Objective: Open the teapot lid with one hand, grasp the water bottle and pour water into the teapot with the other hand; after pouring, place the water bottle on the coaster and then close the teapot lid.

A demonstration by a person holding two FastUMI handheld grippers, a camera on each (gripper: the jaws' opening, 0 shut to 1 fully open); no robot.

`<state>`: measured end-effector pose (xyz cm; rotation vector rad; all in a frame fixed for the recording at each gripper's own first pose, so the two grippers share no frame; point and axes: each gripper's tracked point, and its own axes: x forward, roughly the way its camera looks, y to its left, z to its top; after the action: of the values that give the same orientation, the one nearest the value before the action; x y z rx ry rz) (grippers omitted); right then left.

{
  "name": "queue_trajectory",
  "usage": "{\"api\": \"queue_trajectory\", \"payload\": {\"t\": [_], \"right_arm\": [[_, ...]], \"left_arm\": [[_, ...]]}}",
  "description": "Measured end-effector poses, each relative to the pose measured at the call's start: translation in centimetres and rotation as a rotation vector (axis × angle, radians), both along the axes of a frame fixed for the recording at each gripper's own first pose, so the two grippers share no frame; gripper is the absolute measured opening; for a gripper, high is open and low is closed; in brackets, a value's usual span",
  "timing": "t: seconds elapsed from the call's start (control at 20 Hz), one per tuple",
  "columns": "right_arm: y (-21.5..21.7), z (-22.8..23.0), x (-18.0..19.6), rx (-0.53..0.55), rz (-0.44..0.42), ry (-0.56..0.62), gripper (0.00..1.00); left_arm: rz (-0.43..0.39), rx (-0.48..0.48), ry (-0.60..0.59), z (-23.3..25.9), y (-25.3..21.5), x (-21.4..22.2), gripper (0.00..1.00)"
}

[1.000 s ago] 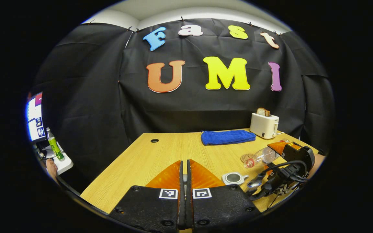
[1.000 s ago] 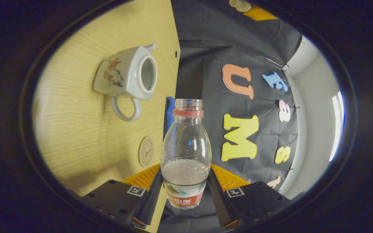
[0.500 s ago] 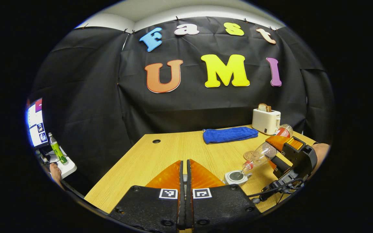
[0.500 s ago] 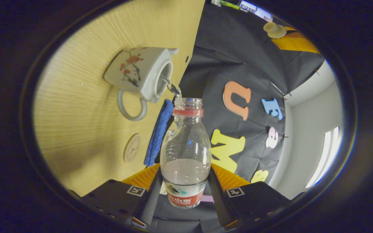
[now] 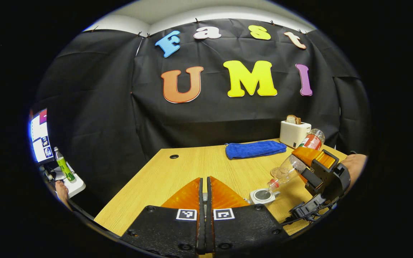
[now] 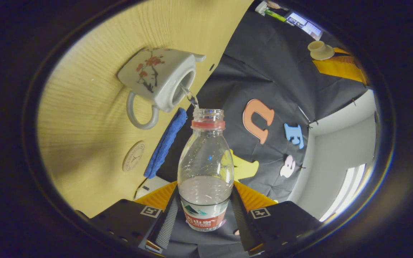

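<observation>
- The right gripper clamps the bottle low on its body, one finger pressed on each side at the label.
- In the left gripper view the same gripper holds the bottle tilted mouth-down over the teapot; a hand shows behind it.
- A thin stream of water runs from the bottle mouth into the open top of the teapot, which stands on the table.
- The left gripper is held above the table, fingers closed together with a slim gap between them.
- In the right gripper view the lid sits at that gripper's tip.
- The coaster lies bare on the table, beside the teapot's handle and next to the blue towel.
- A toaster stands at the far edge behind the towel.
</observation>
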<state>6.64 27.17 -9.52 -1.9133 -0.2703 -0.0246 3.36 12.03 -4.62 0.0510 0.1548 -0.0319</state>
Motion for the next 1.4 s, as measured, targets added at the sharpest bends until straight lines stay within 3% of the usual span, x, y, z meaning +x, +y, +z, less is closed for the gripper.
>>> {"api": "queue_trajectory", "payload": {"t": [1.0,1.25,1.4], "right_arm": [[2.3,4.5,-0.7,-0.209,0.07,-0.168,0.75],[1.8,4.4,-0.5,-0.165,0.063,-0.145,0.74],[0.9,2.7,0.1,-0.054,0.052,-0.066,0.77]], "left_arm": [[-0.011,0.043,0.013,-0.4,-0.5,0.1,0.03],[-0.011,0.044,0.01,-0.4,-0.4,0.0,0.03],[0.005,0.036,0.015,-0.5,0.3,0.3,0.03]]}}
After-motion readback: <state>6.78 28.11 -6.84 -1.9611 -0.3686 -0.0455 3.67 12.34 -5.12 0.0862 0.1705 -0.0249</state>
